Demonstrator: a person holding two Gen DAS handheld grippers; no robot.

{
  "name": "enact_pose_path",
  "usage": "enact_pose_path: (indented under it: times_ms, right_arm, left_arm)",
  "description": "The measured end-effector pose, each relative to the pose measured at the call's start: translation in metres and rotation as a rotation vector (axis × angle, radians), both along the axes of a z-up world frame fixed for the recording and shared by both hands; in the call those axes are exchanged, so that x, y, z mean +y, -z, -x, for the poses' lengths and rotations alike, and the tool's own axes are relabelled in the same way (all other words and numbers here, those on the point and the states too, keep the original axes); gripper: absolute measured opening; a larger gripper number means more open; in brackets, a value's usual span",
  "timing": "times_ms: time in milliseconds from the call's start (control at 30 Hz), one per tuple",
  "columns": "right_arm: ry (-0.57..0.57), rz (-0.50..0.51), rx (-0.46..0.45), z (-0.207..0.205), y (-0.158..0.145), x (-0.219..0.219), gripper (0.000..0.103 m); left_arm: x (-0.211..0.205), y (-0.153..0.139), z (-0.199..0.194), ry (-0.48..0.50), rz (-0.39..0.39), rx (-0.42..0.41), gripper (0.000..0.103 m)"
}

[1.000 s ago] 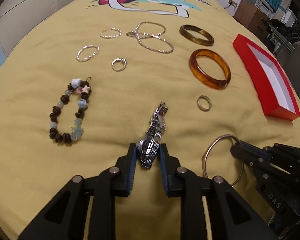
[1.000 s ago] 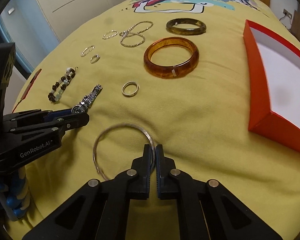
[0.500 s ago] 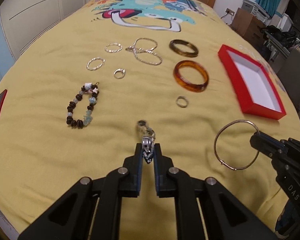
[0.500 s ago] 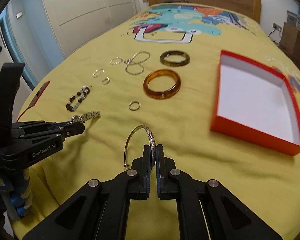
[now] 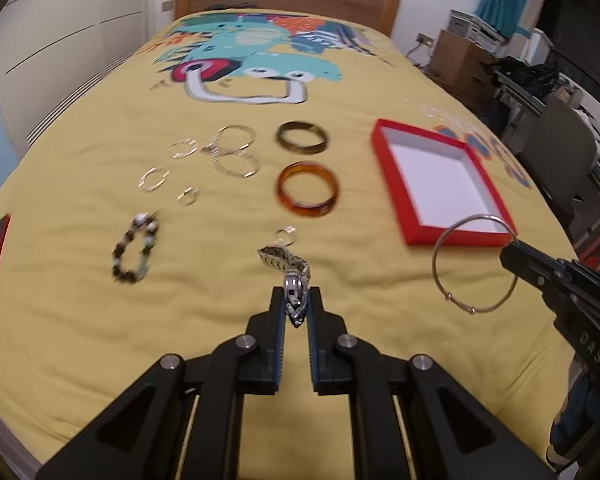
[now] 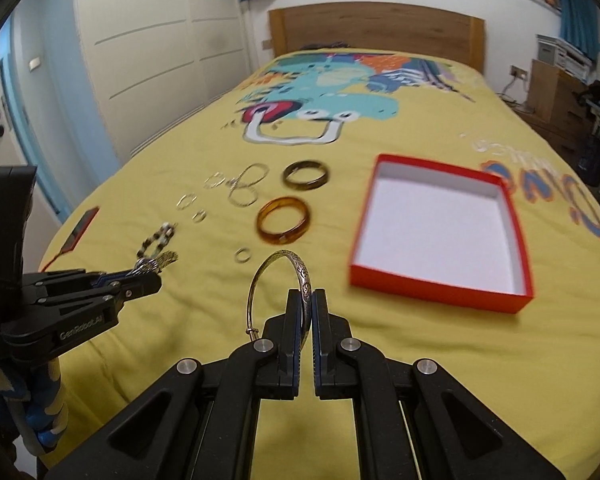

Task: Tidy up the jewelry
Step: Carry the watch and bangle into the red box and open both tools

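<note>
Because both pieces seem bound for the red box (image 6: 444, 236) at far right, the left gripper (image 5: 296, 312) clamps the watch (image 5: 294, 280) and the right gripper (image 6: 307, 308) pinches the silver bangle (image 6: 278, 280) above the bed (image 6: 420, 360).

Left tool (image 5: 296, 300) and right tool (image 6: 307, 300) side by side, angled downward, jaws nearly closed.

Both grippers are matte black plastic, each a pair of angular arms with triangular cut-outs and round silver screw heads at the joints, ending in two flat fingers (image 5: 277, 308) lined with ribbed blue pads. At the left edge of the right wrist view, the left gripper (image 6: 148, 278) carries white "GenRobot.AI" lettering, above a blue-and-white patterned handle. At the right edge of the left wrist view, the right gripper (image 5: 510, 254) bears "DAS".
</note>
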State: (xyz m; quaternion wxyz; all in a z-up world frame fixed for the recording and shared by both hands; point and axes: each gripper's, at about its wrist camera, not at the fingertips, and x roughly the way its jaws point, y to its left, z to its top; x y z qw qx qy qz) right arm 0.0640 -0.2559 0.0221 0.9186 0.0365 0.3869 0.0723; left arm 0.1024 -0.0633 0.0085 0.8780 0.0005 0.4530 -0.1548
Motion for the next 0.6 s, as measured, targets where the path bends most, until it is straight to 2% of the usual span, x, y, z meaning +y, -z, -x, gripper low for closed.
enact_pose_path:
  times_ms: [300, 600]
  right_arm:
    - [0.143, -0.017, -0.013, -0.034, -0.003, -0.079, 0.005]
    - [0.232, 0.005, 0.052, -0.081, 0.03, -0.139, 0.005]
  left_arm:
    - [-0.081, -0.019, -0.034, 0.14, 0.021, -0.021, 0.009]
    - [-0.171, -0.004, -0.084, 0.258, 0.002, -0.001, 0.009]
